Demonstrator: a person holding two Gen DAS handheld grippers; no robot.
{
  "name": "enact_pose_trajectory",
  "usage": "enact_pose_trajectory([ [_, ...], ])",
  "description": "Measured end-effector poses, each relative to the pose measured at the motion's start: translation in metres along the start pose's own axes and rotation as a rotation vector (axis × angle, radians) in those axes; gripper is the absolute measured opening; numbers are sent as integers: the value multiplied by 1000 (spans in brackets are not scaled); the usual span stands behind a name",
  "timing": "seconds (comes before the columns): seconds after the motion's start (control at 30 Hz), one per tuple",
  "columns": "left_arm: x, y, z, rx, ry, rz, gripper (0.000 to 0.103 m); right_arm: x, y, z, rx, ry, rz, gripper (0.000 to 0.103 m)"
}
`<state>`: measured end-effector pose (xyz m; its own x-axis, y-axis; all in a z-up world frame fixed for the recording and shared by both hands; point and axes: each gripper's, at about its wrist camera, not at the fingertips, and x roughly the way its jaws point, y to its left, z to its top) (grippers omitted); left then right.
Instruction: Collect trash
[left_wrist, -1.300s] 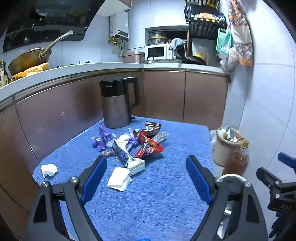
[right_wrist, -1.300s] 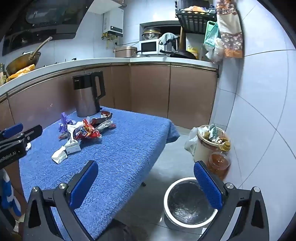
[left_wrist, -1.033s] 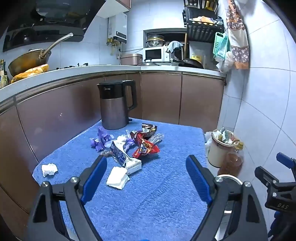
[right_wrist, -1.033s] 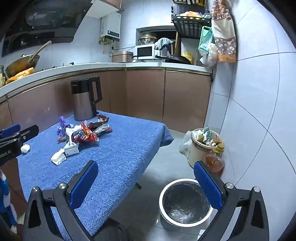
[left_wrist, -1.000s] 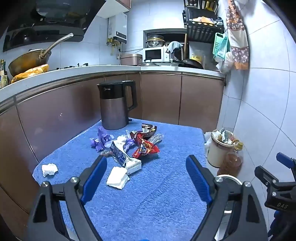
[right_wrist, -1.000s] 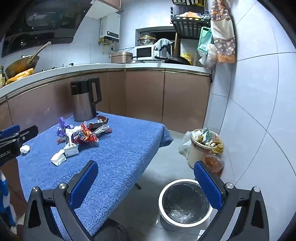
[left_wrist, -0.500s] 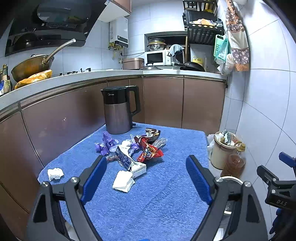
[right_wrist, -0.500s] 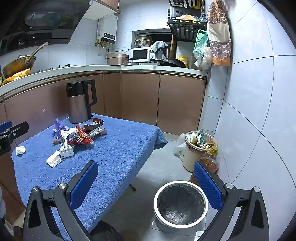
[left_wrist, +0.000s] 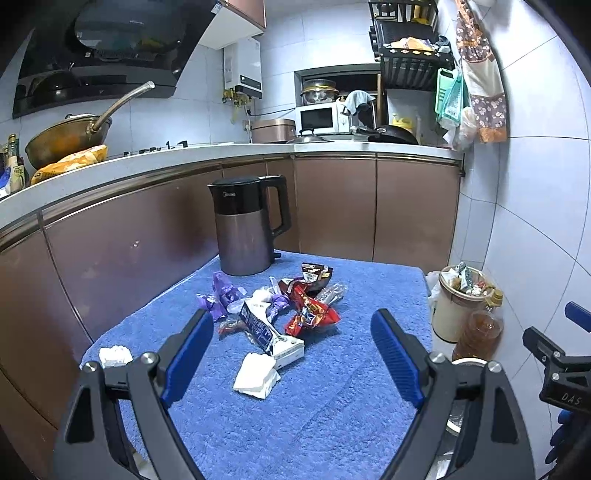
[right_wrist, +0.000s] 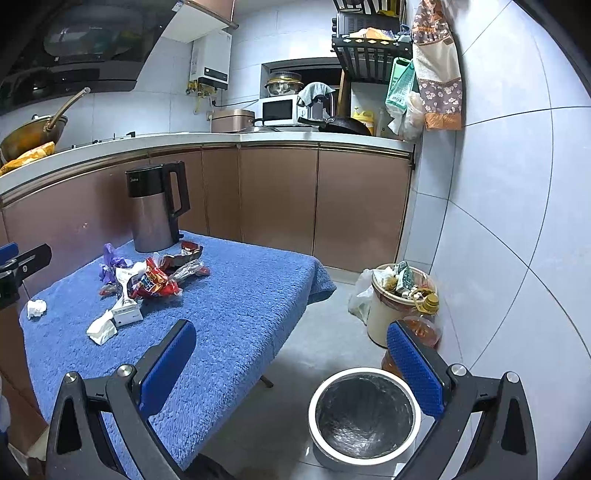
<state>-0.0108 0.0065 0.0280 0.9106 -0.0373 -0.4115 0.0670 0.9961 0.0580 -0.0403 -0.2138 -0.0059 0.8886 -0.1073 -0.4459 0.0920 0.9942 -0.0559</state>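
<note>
Electric kettle (left_wrist: 246, 229) upright on blue towel (left_wrist: 332, 398); wok (left_wrist: 66, 138), microwave (left_wrist: 320, 119) on counter.

Black gripper (left_wrist: 291, 349) frames, blue pads, silver screws.

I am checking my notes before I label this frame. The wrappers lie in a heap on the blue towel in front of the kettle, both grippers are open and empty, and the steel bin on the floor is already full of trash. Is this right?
Not quite: the steel bin is empty, as the right wrist view shows; only its dark liner is visible inside. The rest holds: the wrappers lie heaped on the blue towel in front of the kettle, and the left gripper and right gripper are open and empty.
</note>
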Motion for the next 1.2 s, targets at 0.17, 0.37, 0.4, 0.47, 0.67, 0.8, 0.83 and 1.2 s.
enact_pose_trajectory([
  [0.17, 11, -6, 1, 17, 13, -7, 87, 12, -1, 3, 13, 17, 11, 103],
  [0.37, 24, -7, 6, 35, 26, -17, 87, 24, -2, 7, 27, 21, 15, 103],
  [0.4, 27, -7, 6, 36, 34, -22, 87, 26, -2, 9, 26, 21, 17, 103],
  [0.47, 31, -5, 7, 35, 43, -30, 87, 29, -2, 10, 24, 21, 16, 103],
  [0.67, 36, -2, 8, 21, 29, -34, 87, 36, 2, 19, 7, 20, 0, 103],
  [0.8, 37, -2, 9, 16, 18, -40, 87, 39, 3, 22, 6, 27, -13, 103],
  [0.83, 37, -2, 9, 15, 18, -43, 87, 38, 2, 22, 7, 25, -13, 103],
  [1.2, 19, -12, 17, 31, -35, -15, 87, 30, -1, 23, 37, -3, 59, 103],
])
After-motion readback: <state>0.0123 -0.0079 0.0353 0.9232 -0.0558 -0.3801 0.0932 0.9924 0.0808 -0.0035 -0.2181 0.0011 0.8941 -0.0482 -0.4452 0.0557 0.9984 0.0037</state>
